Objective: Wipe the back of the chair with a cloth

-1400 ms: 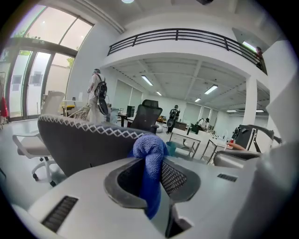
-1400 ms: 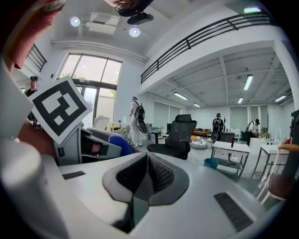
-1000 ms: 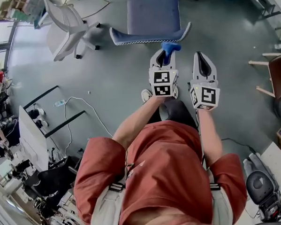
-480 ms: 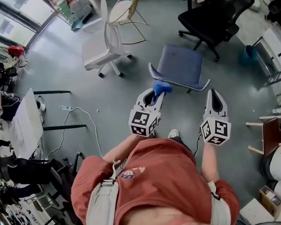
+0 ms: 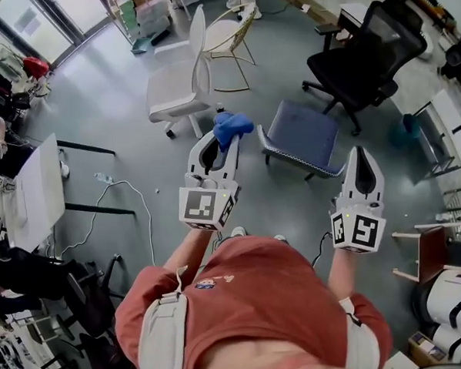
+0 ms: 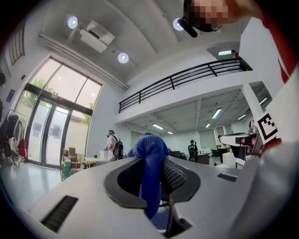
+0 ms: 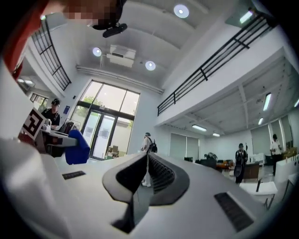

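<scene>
A blue cloth point(image 5: 230, 127) is pinched in my left gripper point(image 5: 222, 135), which is raised in front of me; in the left gripper view the cloth point(image 6: 150, 168) hangs between the shut jaws. The blue-grey chair point(image 5: 303, 137) stands on the floor ahead, its back edge nearest me, below and right of the cloth. My right gripper point(image 5: 364, 159) is held to the right of the chair, shut with nothing in it; in the right gripper view point(image 7: 145, 161) its jaws meet. Both gripper views point up toward the hall's far wall and ceiling.
A white office chair point(image 5: 180, 84) stands ahead on the left, a black office chair point(image 5: 366, 53) ahead on the right. A white table point(image 5: 37, 195) and cables lie at my left. Several people point(image 7: 147, 143) stand far off in the hall.
My head view has tilted up, so more of the room shows. The left gripper with the cloth rose and shifted left, away from the chair's back. The right gripper stayed shut.
</scene>
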Demonstrator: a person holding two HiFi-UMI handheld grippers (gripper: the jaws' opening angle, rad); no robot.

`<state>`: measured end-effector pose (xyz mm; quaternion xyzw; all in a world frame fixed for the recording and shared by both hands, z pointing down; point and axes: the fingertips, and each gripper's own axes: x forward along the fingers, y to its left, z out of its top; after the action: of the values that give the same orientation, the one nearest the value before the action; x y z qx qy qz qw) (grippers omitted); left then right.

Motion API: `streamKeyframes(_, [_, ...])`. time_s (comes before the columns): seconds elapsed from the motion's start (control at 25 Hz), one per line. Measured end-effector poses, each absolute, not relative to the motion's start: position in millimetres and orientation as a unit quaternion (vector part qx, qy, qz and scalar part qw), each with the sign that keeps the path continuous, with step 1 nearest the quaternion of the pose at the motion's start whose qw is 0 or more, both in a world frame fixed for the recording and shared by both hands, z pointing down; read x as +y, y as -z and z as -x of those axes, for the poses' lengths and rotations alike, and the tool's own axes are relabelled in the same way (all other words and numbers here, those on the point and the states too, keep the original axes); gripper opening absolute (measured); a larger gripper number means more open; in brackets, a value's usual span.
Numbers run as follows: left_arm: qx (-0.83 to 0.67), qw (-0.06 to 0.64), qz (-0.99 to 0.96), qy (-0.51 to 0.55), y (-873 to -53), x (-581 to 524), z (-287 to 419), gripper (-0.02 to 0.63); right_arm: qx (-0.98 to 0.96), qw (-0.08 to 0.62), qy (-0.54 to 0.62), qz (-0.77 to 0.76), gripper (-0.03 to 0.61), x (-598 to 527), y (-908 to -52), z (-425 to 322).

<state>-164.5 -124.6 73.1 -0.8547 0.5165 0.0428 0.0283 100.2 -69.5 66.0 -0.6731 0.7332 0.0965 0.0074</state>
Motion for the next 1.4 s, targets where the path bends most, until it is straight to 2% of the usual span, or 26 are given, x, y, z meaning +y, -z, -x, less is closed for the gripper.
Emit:
streamKeyframes(0.16, [0.53,0.106,0.838,-0.07,-33.9,-121.0,174.8,0.091,0.722,0.065,-0.166,0.668,0.026,-60.6,-22.3,-87.4])
streamKeyframes(0.24, [0.529,0.125,0.837,-0.062,-29.7,-122.6,173.3,0.091,0.719,0.068,-0.174,0.67,0.026,-60.0,-13.9,-87.4])
streamKeyframes(0.4, [0.526,0.12,0.836,-0.103,-16.9,-125.2,169.8,0.091,0.718,0.057,-0.168,0.673,0.026,-63.4,-17.9,-88.2])
streamKeyframes(1.4, [0.506,0.108,0.852,-0.083,-32.4,-121.0,131.0,0.091,0.689,0.05,-0.166,0.704,0.026,-41.0,-29.2,-127.5])
